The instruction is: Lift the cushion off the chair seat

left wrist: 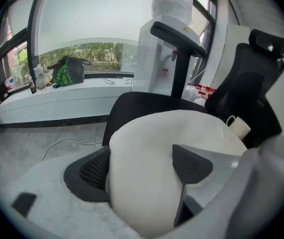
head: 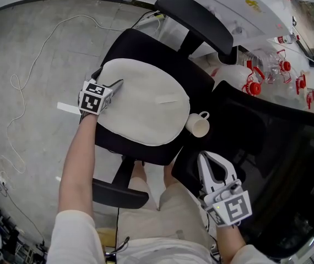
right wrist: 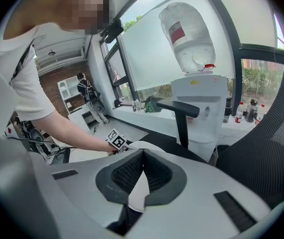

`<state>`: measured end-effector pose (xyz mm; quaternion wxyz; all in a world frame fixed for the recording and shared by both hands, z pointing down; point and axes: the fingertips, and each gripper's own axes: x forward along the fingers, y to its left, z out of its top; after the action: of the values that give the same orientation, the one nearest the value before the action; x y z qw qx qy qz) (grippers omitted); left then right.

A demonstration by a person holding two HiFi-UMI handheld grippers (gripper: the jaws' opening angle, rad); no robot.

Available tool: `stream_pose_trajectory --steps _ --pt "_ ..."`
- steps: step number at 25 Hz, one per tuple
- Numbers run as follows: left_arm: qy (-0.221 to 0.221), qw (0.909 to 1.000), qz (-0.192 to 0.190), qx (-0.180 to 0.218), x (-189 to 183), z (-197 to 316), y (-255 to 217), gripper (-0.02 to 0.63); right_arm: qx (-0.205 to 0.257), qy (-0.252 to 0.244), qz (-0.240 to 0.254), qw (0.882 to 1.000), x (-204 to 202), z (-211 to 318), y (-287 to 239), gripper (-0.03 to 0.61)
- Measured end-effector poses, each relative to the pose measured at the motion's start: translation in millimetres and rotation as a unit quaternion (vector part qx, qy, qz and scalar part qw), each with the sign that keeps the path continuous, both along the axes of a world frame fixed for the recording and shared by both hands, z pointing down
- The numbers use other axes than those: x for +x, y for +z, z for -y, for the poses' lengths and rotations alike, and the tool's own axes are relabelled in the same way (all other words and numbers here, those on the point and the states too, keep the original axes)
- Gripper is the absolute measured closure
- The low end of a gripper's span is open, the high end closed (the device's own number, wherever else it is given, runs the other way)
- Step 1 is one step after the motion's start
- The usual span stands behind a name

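A cream oval cushion [head: 143,106] [left wrist: 167,133] lies on the black chair seat [head: 146,43]. My left gripper [head: 113,89] [left wrist: 142,166] is at the cushion's left edge with the jaws wide. The cushion's rim fills the gap between them, one pad [left wrist: 89,171] beside the edge and the other [left wrist: 192,163] over the top. The cushion does not look squeezed. My right gripper [head: 202,157] [right wrist: 141,158] hangs to the right of the seat, beside the backrest. Its tips meet, with nothing between them.
A white mug [head: 198,124] [left wrist: 239,127] stands on the seat at the cushion's right edge. Armrests [head: 198,18] [head: 118,194] flank the seat. A mesh chair back [head: 278,164] rises at right. A water dispenser [left wrist: 162,49] and red-capped bottles [head: 253,84] stand beyond. A cable [head: 25,81] trails on the floor.
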<state>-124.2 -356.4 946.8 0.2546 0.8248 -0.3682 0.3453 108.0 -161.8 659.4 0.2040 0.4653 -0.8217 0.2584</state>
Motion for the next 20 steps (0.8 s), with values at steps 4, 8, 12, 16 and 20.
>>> stream_pose_trajectory --steps 4,8,12,16,20 --pt "0.006 1.0 0.001 0.0 0 1 0 0.236 0.001 0.006 0.004 1.0 1 2 -1 0.575" --pt "0.004 1.0 0.0 0.0 -1 0 0 0.267 0.002 0.009 0.008 1.0 2 4 0 0.575" --pt "0.011 0.9998 0.009 0.016 0 -1 -1 0.298 0.002 0.014 0.01 1.0 4 3 0 0.575" --pt "0.043 0.9982 0.03 0.029 6 -6 -6 0.403 0.003 0.015 0.012 1.0 5 5 0 0.575" --pt "0.041 0.9983 0.031 0.025 6 -6 -9 0.498 0.006 0.013 0.015 1.0 1 3 -2 0.575"
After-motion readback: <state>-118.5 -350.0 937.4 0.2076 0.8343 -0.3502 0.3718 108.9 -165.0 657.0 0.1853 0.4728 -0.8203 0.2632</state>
